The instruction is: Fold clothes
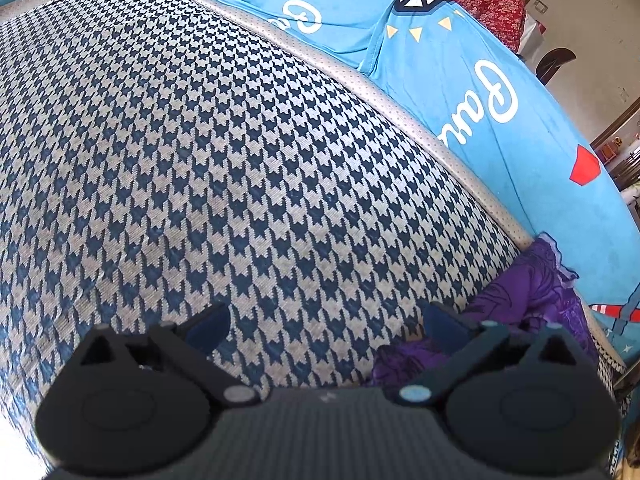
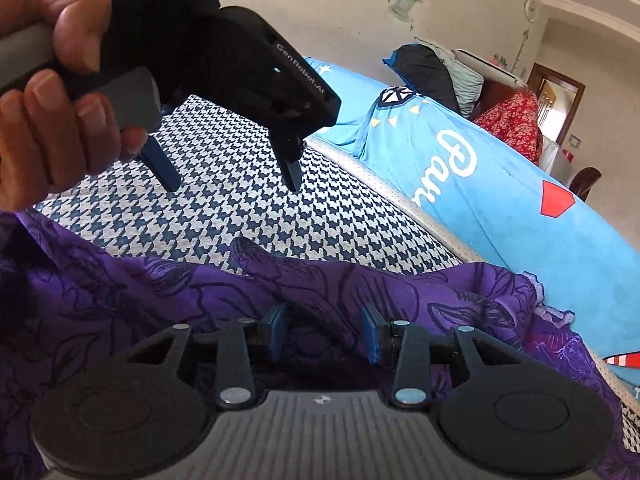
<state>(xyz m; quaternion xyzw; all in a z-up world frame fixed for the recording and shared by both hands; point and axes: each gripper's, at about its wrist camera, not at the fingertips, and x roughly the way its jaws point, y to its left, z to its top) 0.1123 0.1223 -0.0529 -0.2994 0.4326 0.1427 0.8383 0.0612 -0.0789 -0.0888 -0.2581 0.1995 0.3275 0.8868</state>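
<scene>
A purple garment (image 2: 132,296) with dark floral print lies crumpled on the houndstooth mat (image 2: 248,204). It also shows at the lower right of the left wrist view (image 1: 524,292). My right gripper (image 2: 324,332) is open, its fingers low over the purple cloth with fabric between and below them. My left gripper (image 1: 326,326) is open and empty above the houndstooth mat (image 1: 200,152), just left of the garment. In the right wrist view the left gripper (image 2: 232,176) hangs open over the mat, held by a hand (image 2: 52,92).
The mat lies on a bed with a blue printed sheet (image 1: 460,80), also in the right wrist view (image 2: 480,184). Pillows (image 2: 436,72) and a red floral cloth (image 2: 516,120) sit at the far end. A doorway (image 2: 556,96) is at the back right.
</scene>
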